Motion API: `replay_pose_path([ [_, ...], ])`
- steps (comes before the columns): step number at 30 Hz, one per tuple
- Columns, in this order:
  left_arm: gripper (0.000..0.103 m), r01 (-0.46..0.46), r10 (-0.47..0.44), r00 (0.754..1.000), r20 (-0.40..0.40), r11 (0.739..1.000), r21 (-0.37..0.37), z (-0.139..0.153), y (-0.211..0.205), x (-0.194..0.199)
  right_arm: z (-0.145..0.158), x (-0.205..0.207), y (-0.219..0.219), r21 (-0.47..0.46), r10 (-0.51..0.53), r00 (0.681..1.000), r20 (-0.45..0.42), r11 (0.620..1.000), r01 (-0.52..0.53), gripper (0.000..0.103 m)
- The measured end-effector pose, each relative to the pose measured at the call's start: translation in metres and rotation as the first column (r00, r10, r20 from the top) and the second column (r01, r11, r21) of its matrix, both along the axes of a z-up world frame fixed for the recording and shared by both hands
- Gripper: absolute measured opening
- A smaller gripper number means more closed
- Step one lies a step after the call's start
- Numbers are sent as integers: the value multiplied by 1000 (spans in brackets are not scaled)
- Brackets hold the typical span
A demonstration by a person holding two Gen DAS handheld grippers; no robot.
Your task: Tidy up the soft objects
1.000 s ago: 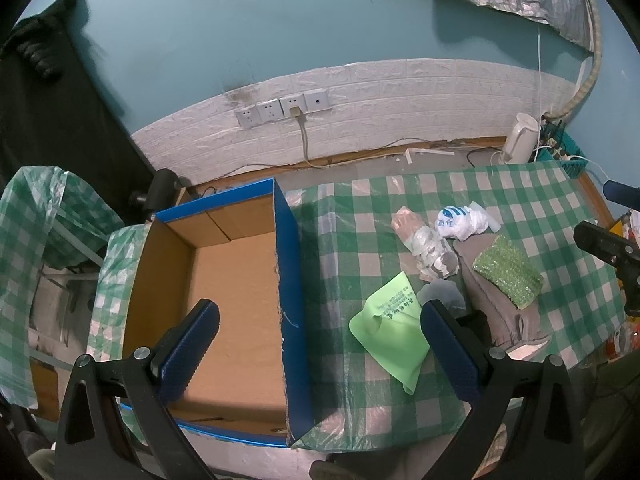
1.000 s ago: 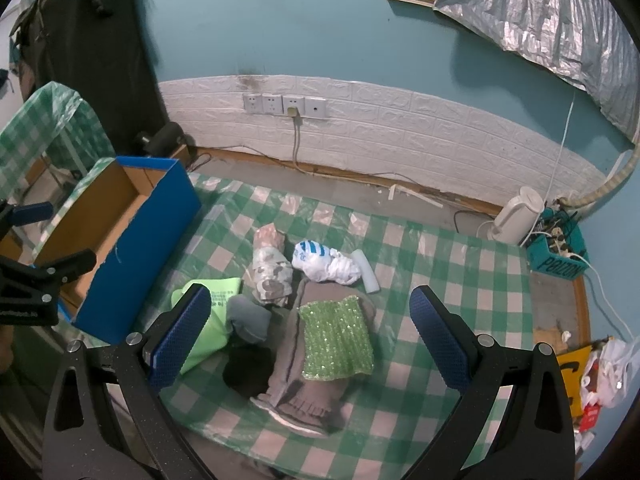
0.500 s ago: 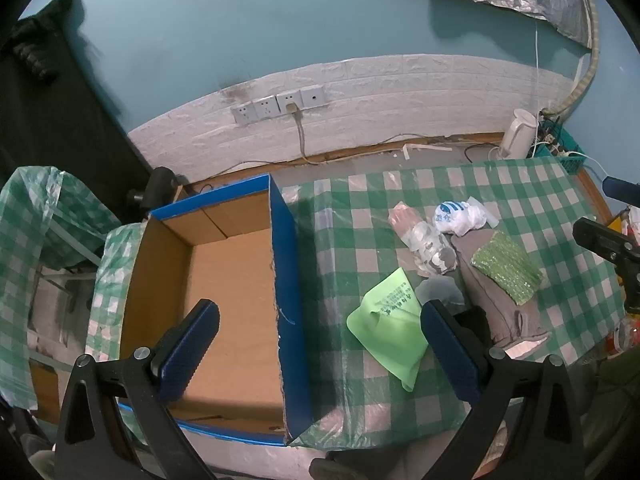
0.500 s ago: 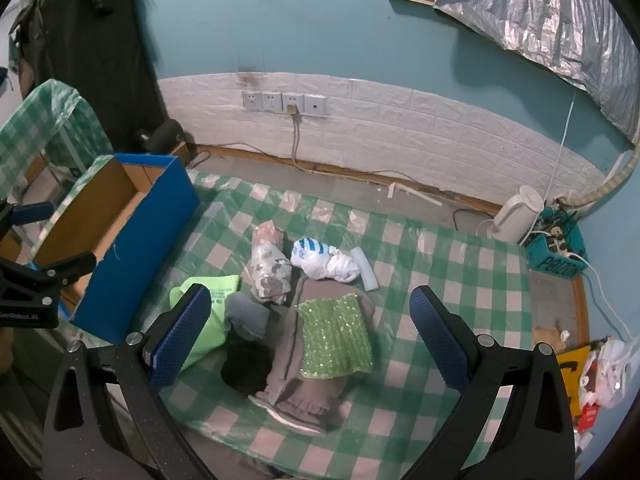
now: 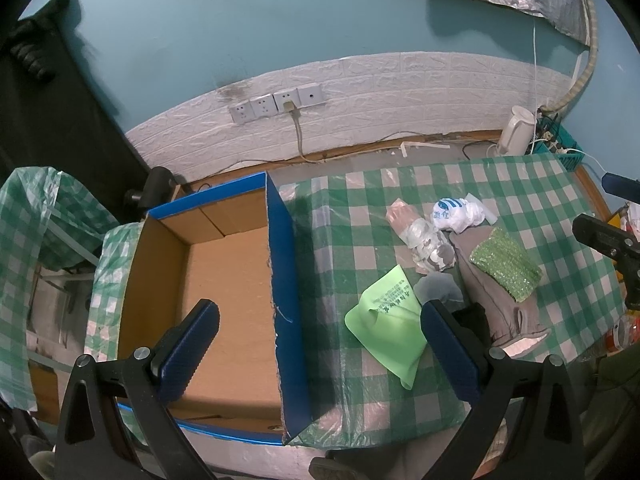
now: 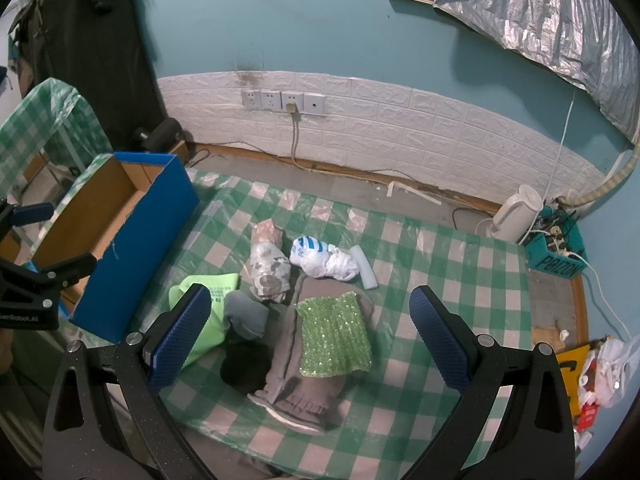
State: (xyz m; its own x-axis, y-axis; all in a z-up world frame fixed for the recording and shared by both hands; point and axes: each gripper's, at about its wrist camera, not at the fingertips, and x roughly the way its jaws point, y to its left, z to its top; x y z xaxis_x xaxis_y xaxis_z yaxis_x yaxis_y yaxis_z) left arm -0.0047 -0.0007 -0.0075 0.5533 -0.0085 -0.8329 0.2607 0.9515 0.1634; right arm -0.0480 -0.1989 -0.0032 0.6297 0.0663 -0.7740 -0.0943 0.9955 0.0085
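Note:
A pile of soft things lies on the green checked tablecloth: a green sequined cloth on a grey-brown garment, a light green cloth, a grey sock, a black item, a camouflage bundle and a white-and-blue bundle. An empty blue cardboard box stands at the table's left end. My left gripper is open above the box's right wall. My right gripper is open above the pile, holding nothing.
A white kettle and a teal basket of cables stand on the floor at the back right. Wall sockets with a cable sit on the white brick panel. A checked-covered chair stands left of the box.
Both grippers have risen and pulled back slightly, so the table and pile look a little smaller. Nothing was picked up or moved.

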Motion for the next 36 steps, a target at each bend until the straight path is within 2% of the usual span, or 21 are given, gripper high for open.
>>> replay_pose_path([
  [16,102,6,-6,1000,-3,1000,12,-6,-3,-4,-1,0,-1,-1,1,1000,-4,1000,-1,99],
  [30,102,5,-5,999,-38,1000,18,-18,-5,3,-7,-3,-8,-6,-4,1000,-14,1000,4,99],
  [36,102,15,-12,998,-56,998,57,-35,-18,10,-18,5,-15,-13,-16,999,-46,1000,16,99],
])
